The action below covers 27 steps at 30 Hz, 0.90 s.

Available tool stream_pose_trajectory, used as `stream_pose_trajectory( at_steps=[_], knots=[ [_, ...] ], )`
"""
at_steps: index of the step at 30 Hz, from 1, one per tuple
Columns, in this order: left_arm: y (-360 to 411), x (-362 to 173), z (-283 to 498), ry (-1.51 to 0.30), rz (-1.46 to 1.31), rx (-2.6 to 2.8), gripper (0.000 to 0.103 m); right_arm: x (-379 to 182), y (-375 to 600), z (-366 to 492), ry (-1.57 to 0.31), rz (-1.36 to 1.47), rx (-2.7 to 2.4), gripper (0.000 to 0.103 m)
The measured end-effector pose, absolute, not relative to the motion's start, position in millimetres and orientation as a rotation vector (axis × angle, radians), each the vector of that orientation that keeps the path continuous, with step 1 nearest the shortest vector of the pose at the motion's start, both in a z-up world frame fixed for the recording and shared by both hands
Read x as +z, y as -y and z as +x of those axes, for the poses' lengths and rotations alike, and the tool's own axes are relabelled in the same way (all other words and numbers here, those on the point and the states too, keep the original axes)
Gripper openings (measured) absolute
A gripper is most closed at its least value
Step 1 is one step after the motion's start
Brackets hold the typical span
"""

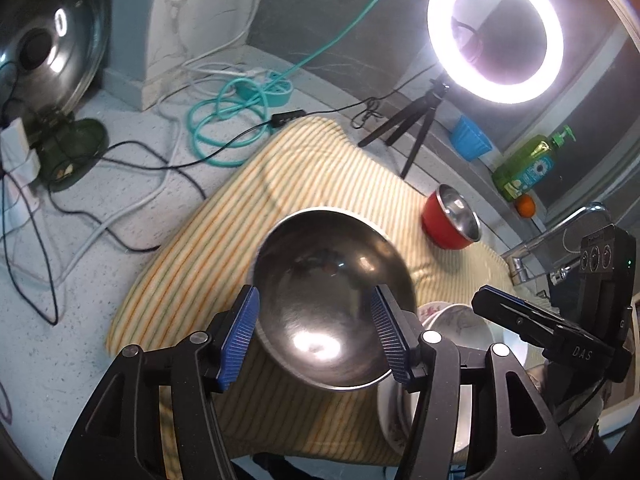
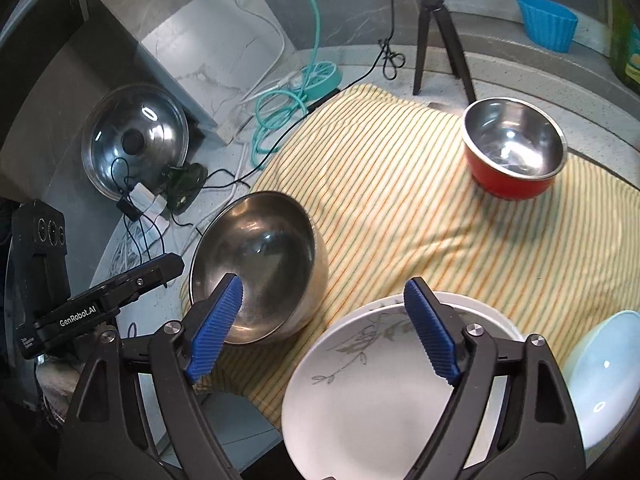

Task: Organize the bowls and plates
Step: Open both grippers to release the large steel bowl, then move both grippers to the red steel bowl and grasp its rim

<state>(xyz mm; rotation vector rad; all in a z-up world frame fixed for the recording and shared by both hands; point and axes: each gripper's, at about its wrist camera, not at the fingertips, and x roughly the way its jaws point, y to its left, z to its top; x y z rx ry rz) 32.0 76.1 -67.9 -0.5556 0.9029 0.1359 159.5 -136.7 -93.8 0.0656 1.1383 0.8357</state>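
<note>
A steel bowl (image 1: 332,300) lies tilted on the striped cloth (image 1: 320,184). My left gripper (image 1: 316,332) hovers over it, open, with its blue pads on either side of the bowl and not pressing on it. In the right wrist view the same bowl (image 2: 256,264) lies left of a white plate with a leaf print (image 2: 380,380), which tops a stack of white dishes. My right gripper (image 2: 324,332) stands wide open above that plate and holds nothing. A red bowl with a steel inside (image 2: 514,148) sits farther back on the cloth. A pale blue bowl (image 2: 604,380) is at the right edge.
A ring light on a small tripod (image 1: 496,32) stands behind the cloth. Coiled teal and black cables (image 1: 224,128) lie on the counter to the left, near a steel pot lid (image 2: 136,136). A blue cup (image 1: 468,138), a green soap bottle (image 1: 528,164) and a tap (image 1: 560,232) are at the right.
</note>
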Motion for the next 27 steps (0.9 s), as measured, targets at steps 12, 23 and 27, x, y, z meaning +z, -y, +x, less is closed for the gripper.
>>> stream_pose_trajectory(
  at_steps=[12,23,27],
  knots=[
    [-41.5,-41.9,87.3,-0.856,-0.533,-0.024,0.058,-72.0,216.9,215.3,-1.081,0.205,0.661,0.086],
    [-10.1,-56.9,167.9,-0.936,-0.55,-0.137,0.054,-112.2,256.8,275.7,-1.168,0.37,0.574,0.086],
    [4.3,-64.8,198.9,-0.97,-0.54,-0.165,0.053,-125.9,260.8,292.8,-1.206,0.413,0.569,0.084]
  ],
)
